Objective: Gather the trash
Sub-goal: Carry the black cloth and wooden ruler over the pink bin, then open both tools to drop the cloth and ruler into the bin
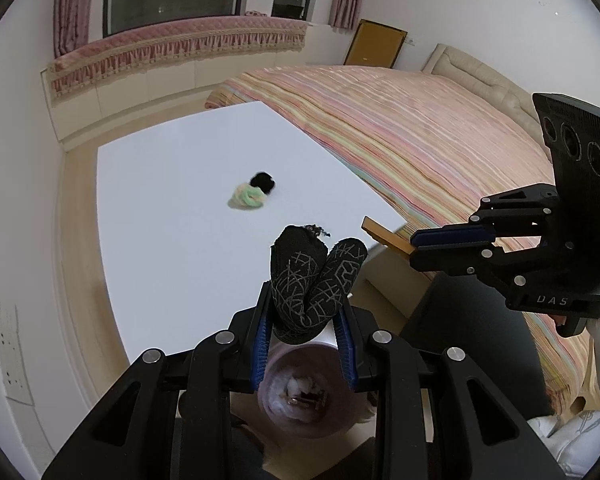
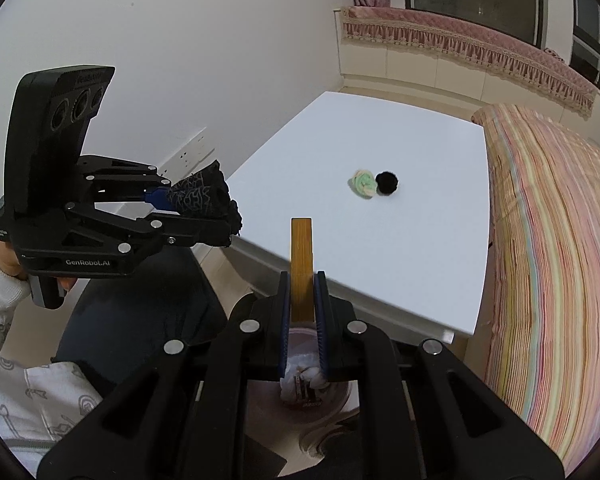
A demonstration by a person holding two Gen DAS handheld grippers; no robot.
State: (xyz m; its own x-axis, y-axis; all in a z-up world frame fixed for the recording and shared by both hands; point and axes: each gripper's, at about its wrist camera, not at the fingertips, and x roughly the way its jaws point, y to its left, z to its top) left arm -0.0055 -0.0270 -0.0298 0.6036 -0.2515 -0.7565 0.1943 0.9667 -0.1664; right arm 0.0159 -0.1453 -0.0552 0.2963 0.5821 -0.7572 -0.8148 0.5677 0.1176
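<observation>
My left gripper [image 1: 307, 304] is shut on a rolled black sock with a grey line pattern [image 1: 314, 276], held above the near edge of the white table [image 1: 172, 240]. From the right wrist view the same sock [image 2: 204, 196] bulges out of the left gripper [image 2: 216, 216]. My right gripper [image 2: 303, 282] is shut on a flat yellow-brown wooden piece [image 2: 302, 252], which points up from its jaws. Directly under both grippers stands a pink bin [image 1: 272, 372] [image 2: 340, 396] with white crumpled paper inside. A pale green and cream bundle [image 1: 247, 197] and a black ball [image 1: 263, 182] lie together mid-table.
A bed with a striped cover [image 1: 440, 140] runs along the table's right side. A white wall with sockets [image 2: 188, 152] is on the left. A pink-fringed window seat [image 1: 180, 44] lies beyond the table. A person's patterned sleeve [image 2: 40, 400] and dark trousers [image 2: 148, 308] are near the bin.
</observation>
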